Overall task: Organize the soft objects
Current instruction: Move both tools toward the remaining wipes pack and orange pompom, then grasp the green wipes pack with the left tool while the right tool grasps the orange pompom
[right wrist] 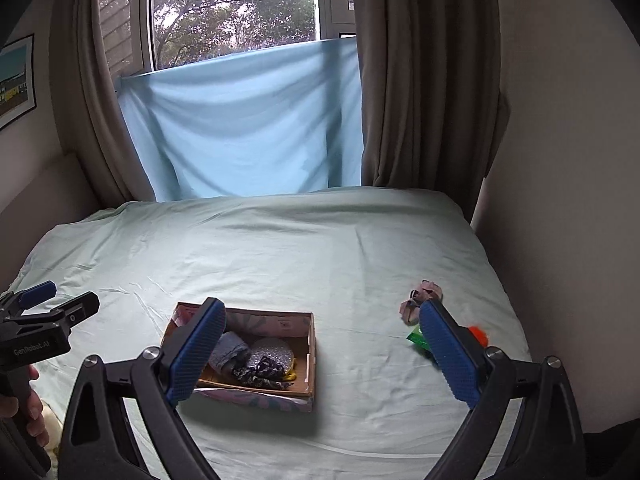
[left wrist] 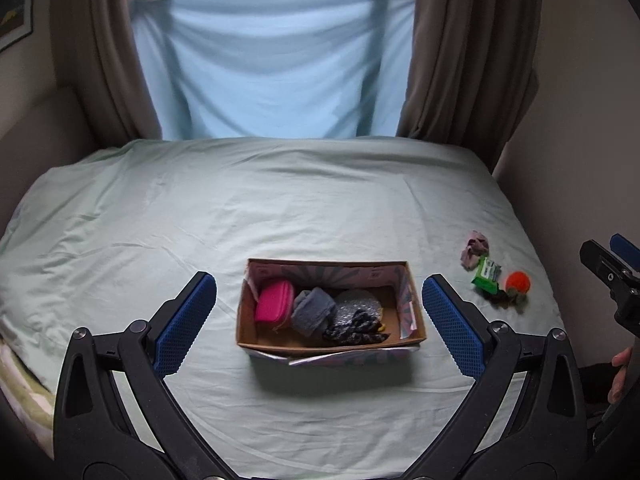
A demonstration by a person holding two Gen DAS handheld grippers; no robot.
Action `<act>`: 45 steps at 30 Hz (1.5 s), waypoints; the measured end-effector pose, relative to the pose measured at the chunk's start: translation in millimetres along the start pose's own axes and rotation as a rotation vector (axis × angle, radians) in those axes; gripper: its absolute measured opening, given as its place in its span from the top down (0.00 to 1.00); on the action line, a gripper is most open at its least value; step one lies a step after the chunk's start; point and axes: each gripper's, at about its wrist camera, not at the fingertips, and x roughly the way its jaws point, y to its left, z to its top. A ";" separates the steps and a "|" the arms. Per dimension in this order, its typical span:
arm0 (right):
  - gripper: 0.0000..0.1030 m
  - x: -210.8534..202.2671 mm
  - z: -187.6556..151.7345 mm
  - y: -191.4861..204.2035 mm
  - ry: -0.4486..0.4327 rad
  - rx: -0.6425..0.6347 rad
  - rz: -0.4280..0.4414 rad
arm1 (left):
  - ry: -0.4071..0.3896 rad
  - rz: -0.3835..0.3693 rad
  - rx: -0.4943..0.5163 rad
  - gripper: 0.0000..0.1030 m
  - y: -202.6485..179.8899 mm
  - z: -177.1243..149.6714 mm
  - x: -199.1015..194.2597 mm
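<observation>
An open cardboard box (left wrist: 408,300) (right wrist: 310,344) sits on the bed. It holds a pink pouch (left wrist: 274,306), a grey rolled cloth (left wrist: 312,310) (right wrist: 228,352), a silver glittery pad (left wrist: 356,306) (right wrist: 272,350) and a dark patterned scrunchie (left wrist: 356,332) (right wrist: 260,374). To its right on the sheet lie a pink cloth piece (left wrist: 476,246) (right wrist: 424,294), a green packet (left wrist: 487,274) (right wrist: 416,338) and an orange pompom (left wrist: 518,282) (right wrist: 478,332). My left gripper (left wrist: 320,320) is open and empty, framing the box. My right gripper (right wrist: 320,360) is open and empty above the bed.
The bed has a pale green sheet (left wrist: 280,208) (right wrist: 280,256). A blue cloth (left wrist: 272,68) hangs under the window behind it, with brown curtains (left wrist: 460,60) on both sides. A wall (right wrist: 568,160) runs close along the bed's right edge.
</observation>
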 end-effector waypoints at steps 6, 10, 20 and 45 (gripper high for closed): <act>0.06 -4.9 -3.7 -54.8 0.001 0.003 -0.048 | -0.006 -0.046 0.055 0.01 -69.9 6.3 15.4; 0.06 -3.3 -6.6 -91.3 0.018 -0.018 -0.070 | 0.004 -0.104 0.082 0.01 -119.7 9.0 38.8; 0.06 47.0 -19.7 -204.9 0.124 0.084 -0.074 | 0.102 -0.190 0.121 0.01 -247.0 22.1 130.8; 0.06 268.5 -119.1 -337.9 0.434 0.352 -0.023 | 0.567 -0.376 0.373 0.03 -412.9 -42.0 430.4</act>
